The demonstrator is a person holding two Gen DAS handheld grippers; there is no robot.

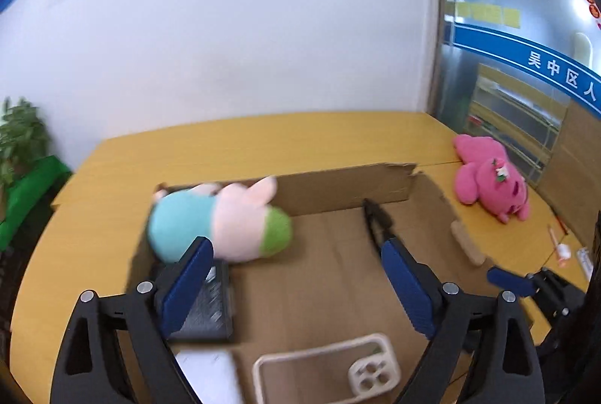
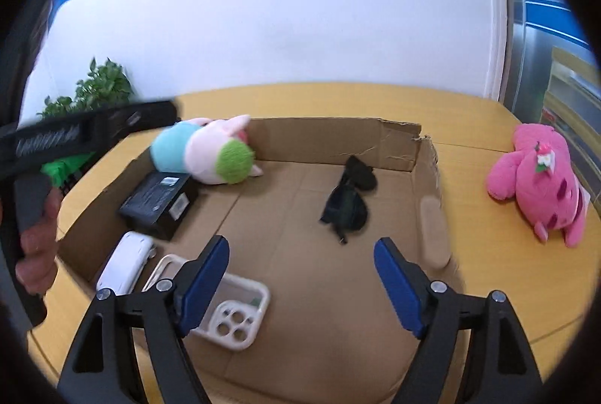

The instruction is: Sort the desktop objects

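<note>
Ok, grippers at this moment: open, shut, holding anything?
Left gripper: open, holding nothing.
Right gripper: open, holding nothing.

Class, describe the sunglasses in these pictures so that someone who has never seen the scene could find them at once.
Start at the open cardboard box on the yellow table. On its floor, toward the right wall and away from the black box and pastel plush toy on the left, lie the sunglasses. They are the only dark, two-lensed item there, lying alone on bare cardboard.
</note>
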